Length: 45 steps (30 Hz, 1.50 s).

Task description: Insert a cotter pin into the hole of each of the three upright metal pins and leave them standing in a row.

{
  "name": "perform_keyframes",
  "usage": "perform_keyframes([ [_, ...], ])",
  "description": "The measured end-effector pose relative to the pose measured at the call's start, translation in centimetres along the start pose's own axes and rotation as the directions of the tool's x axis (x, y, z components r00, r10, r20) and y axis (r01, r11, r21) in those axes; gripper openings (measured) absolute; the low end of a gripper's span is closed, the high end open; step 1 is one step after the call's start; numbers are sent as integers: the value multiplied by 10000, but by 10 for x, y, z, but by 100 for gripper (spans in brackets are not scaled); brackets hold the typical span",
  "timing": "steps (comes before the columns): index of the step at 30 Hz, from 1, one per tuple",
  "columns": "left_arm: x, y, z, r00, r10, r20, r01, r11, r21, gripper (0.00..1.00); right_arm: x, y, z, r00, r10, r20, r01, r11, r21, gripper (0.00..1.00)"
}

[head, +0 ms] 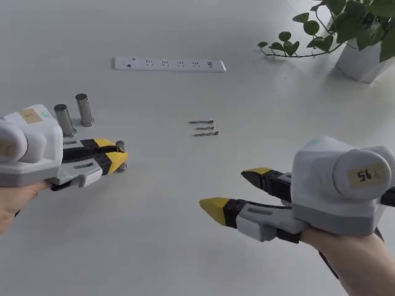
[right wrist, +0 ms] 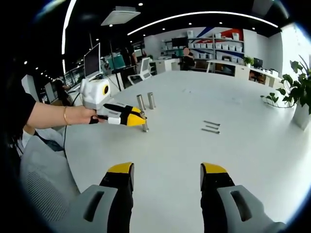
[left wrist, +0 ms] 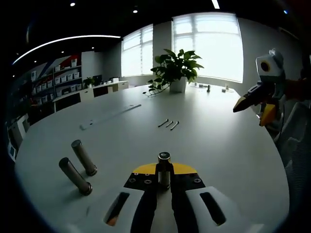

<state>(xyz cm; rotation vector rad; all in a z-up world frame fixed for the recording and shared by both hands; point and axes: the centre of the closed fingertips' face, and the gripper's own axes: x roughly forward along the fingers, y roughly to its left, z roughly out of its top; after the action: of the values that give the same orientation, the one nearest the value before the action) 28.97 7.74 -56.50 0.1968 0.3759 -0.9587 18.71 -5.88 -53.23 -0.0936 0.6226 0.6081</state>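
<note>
Left gripper jaws pinch 1 upright metal pin: rigid, smooth. Right gripper jaws spread. 3 cotter pins farther off: likely light, slippery; grip across shank.

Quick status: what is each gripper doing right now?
Left gripper: closed on an upright metal pin.
Right gripper: open, holding nothing.

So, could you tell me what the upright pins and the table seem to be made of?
The pins look like steel: plain grey with a dull metallic sheen. The table is smooth white, perhaps laminate, though I cannot be sure.
</note>
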Motion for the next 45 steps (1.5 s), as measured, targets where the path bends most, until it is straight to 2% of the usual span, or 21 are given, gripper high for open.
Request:
perform_keyframes([
  [14, 2, -1, -2, 9998, -159, -122, 163, 9992, 377, 8, 3, 0, -1, 10000, 14, -45, -14, 10000, 37, 51],
  [17, 3, 0, -5, 9996, -47, -263, 56, 9995, 324, 12, 3, -1, 1, 10000, 4, 2, -4, 10000, 43, 51],
  [22, 2, -2, -2, 9998, 77, -169, -73, 9998, 200, 17, 3, -3, 1, 9999, 35, -137, -35, 10000, -22, 45],
  [27, -4, 0, 6, 9993, 379, -40, -379, 9993, -40, 26, 3, -6, 9, 9998, 158, -83, -161, 9994, -301, 39],
  [29, -9, 2, 6, 9964, 811, -242, -825, 9945, -639, 31, 4, -8, 13, 9998, 205, -49, -207, 9986, -486, 37],
  [31, -13, 2, 12, 9934, 1144, 18, -1141, 9915, -627, 38, 7, -10, 16, 9997, 211, -115, -219, 9971, -733, 35],
  [33, -18, -2, 14, 9923, 1236, -6, -1229, 9866, -1074, 40, 10, -13, 18, 9996, 188, -202, -207, 9950, -973, 35],
  [34, -20, -3, 15, 9921, 1257, 7, -1248, 9864, -1073, 41, 13, -15, 20, 9996, 139, -251, -165, 9942, -1062, 35],
  [37, -27, -7, 16, 9897, 1431, -61, -1428, 9832, -1139, 44, 17, -23, 24, 9986, 8, -526, -114, 9794, -2016, 33],
  [40, -34, -10, 14, 9881, 1509, -290, -1535, 9786, -1371, 47, 23, -30, 32, 9986, -26, -529, -83, 9789, -2043, 29],
  [42, -40, -11, 14, 9848, 1658, -517, -1718, 9733, -1525, 50, 26, -37, 31, 9948, -75, -1019, -127, 9805, -1962, 24],
  [45, -51, -14, 17, 9807, 1896, -480, -1946, 9704, -1429, 53, 35, -45, 40, 9942, 23, -1074, -250, 9773, -2103, 22],
])
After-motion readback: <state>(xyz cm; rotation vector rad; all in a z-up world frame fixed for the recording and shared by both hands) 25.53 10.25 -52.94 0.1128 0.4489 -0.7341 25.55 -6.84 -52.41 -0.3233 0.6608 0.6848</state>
